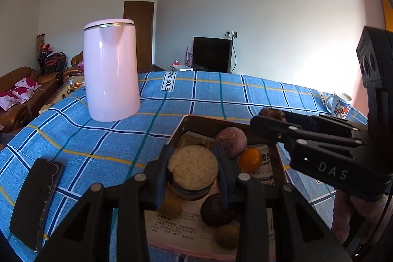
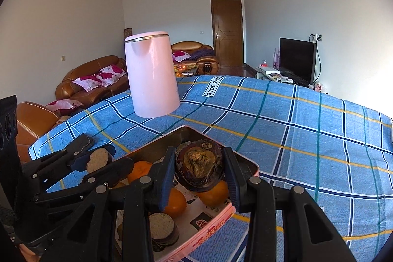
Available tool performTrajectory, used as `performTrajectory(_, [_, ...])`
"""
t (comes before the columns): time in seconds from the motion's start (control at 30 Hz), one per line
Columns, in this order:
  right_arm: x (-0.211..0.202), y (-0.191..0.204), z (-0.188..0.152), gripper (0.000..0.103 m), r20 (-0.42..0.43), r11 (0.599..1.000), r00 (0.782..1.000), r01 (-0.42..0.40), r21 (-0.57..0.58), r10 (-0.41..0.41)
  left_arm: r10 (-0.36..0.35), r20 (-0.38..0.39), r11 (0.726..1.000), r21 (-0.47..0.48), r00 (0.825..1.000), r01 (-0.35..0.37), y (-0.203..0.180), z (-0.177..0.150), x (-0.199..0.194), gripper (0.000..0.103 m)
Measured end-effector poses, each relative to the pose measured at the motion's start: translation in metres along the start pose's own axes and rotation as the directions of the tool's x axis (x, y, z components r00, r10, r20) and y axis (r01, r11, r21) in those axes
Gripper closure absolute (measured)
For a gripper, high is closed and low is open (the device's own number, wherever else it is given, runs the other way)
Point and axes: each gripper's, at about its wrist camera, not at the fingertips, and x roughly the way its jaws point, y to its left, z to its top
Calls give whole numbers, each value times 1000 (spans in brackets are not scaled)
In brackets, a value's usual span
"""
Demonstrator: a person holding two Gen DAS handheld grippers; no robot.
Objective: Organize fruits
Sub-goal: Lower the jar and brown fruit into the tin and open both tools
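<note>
My left gripper (image 1: 194, 171) is shut on a halved dark fruit with a pale cut face (image 1: 192, 172), held above the metal tray (image 1: 181, 127). My right gripper (image 2: 199, 171) is shut on a dark brown wrinkled fruit (image 2: 199, 170), also above the tray (image 2: 253, 167). The tray is lined with printed paper and holds oranges (image 1: 250, 160) (image 2: 174, 203), a purple round fruit (image 1: 232, 139), a dark fruit (image 1: 216, 210), small brownish fruits (image 1: 227, 236) and another halved fruit (image 2: 162, 228). The right gripper shows at the right of the left wrist view (image 1: 270, 119); the left gripper shows at the left of the right wrist view (image 2: 98, 158).
The tray sits on a table with a blue checked cloth (image 1: 208, 95). A pink kettle (image 1: 110, 73) (image 2: 153, 75) stands behind the tray. A black phone (image 1: 36, 200) lies at the left. A printed mug (image 1: 340, 103) stands at the far right edge.
</note>
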Motion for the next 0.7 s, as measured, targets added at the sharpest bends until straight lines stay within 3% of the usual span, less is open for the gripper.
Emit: performTrajectory(0.7, [52,13,-8,63,-180,1000,984,-11,-9,10,-13,-83,1000,3,996,14,10,-13,12,67])
